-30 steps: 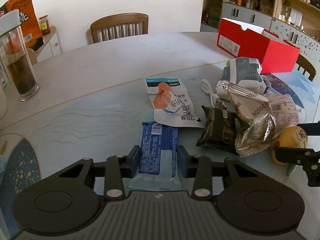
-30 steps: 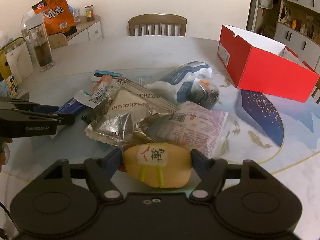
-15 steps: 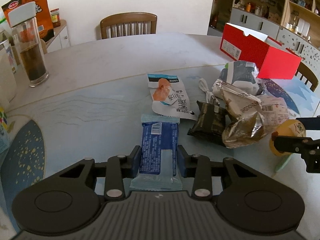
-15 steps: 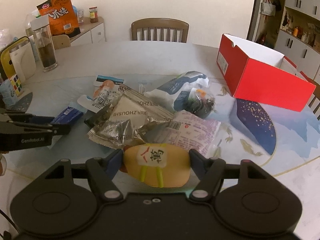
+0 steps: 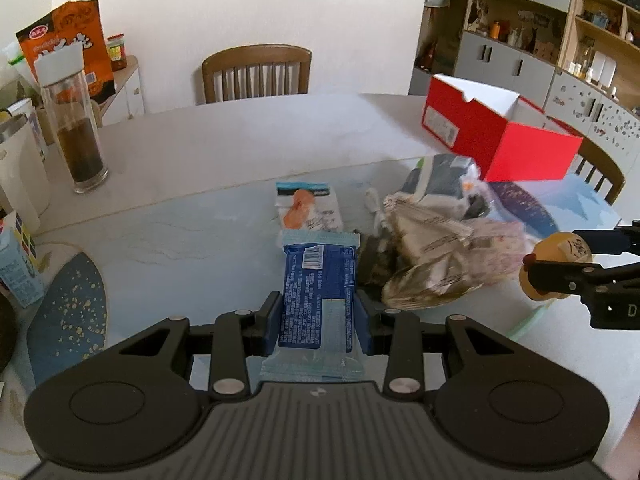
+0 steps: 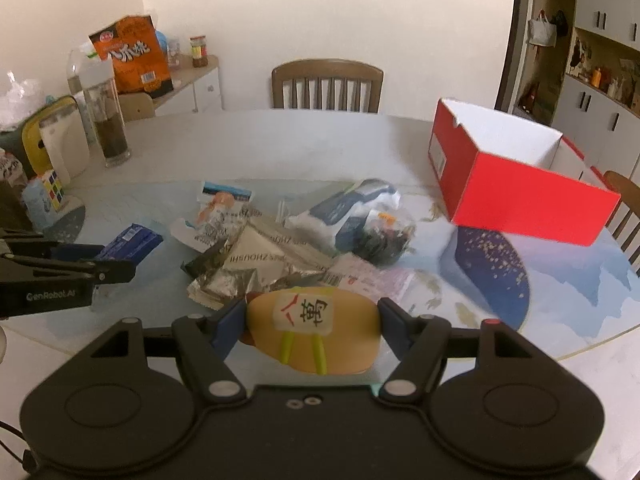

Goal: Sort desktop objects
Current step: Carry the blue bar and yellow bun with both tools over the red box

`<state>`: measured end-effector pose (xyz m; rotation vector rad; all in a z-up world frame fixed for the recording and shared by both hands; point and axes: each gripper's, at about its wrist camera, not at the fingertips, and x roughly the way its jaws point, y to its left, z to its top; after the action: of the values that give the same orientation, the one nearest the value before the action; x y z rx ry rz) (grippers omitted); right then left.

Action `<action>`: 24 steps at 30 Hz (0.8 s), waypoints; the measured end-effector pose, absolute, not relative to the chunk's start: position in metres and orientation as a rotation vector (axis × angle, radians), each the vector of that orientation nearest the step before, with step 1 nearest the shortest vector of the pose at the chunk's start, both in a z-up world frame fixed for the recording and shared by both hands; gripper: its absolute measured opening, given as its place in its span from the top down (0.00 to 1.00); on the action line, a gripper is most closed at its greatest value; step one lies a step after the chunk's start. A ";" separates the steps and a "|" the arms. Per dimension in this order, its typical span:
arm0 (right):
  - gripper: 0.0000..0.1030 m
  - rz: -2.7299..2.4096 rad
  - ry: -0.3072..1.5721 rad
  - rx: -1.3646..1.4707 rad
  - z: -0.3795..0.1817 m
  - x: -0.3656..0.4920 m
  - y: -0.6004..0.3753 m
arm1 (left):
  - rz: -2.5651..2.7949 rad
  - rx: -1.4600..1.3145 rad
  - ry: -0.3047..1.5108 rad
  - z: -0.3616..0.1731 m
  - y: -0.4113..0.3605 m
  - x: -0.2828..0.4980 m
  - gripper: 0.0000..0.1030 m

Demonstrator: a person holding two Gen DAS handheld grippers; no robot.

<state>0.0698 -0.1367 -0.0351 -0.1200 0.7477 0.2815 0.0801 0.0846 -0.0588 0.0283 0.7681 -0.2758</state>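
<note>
My left gripper (image 5: 318, 316) is shut on a blue snack packet (image 5: 318, 280), which hangs lifted above the table. The same blue packet (image 6: 130, 242) shows at the left of the right wrist view, in the left gripper (image 6: 116, 266). My right gripper (image 6: 312, 320) is shut on a tan plush toy (image 6: 312, 332) with a white character label, also raised. That toy (image 5: 554, 258) appears at the right edge of the left wrist view. A pile of snack bags lies between them: a silver foil bag (image 6: 256, 264), a white-and-orange pouch (image 5: 308, 210) and a pink packet (image 6: 372, 278).
An open red shoebox (image 6: 516, 196) stands at the back right of the round table (image 5: 200, 148). A glass bottle (image 5: 78, 128) with dark contents, a white appliance (image 6: 64, 144) and a cube puzzle (image 6: 52, 188) stand at the left. A wooden chair (image 6: 326, 84) is behind the table.
Both grippers have risen with their loads: the blue packet and the plush toy have come up off the table. The snack pile lies lower and farther away in both views.
</note>
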 end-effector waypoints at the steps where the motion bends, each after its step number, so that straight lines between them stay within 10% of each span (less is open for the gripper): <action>1: 0.31 0.283 0.746 -0.117 -0.032 0.069 -0.140 | -0.280 0.031 0.767 -0.055 0.082 0.079 0.65; 24: 0.31 0.312 0.666 -0.080 0.026 0.087 -0.235 | -0.377 0.065 0.690 0.013 0.000 0.075 0.65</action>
<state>0.0870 -0.2354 0.0265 -0.0797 0.6663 0.3119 0.0755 0.0000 0.0127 0.0650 0.6903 -0.3772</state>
